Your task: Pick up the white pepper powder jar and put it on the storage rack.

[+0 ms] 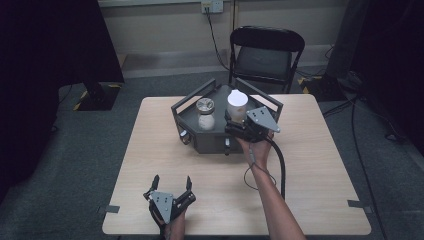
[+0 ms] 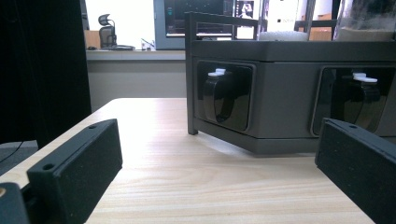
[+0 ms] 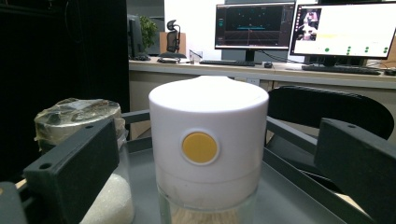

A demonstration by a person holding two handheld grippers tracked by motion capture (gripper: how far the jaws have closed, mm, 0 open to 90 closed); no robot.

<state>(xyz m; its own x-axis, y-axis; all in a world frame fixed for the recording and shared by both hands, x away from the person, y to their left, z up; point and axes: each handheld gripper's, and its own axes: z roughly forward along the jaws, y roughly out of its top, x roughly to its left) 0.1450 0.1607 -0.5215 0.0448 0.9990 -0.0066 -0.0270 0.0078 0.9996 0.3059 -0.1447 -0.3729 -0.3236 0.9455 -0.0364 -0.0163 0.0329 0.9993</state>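
My right claw (image 1: pixel 239 121) stands wide open around the white-capped jar (image 3: pixel 208 140) on the dark tray (image 1: pixel 192 121), gripping nothing. The smooth plastic cap over clear glass could slip, or I could nudge the neighbouring foil-topped jar (image 3: pixel 77 116). My left claw (image 1: pixel 172 184) rests open and empty near the surface's (image 1: pixel 150 150) front edge.

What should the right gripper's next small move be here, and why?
Probably ease forward and close on the white-capped jar. The right gripper is open, its jaws standing either side of the jar in the grey tray, not yet touching. The left gripper rests open on the table.
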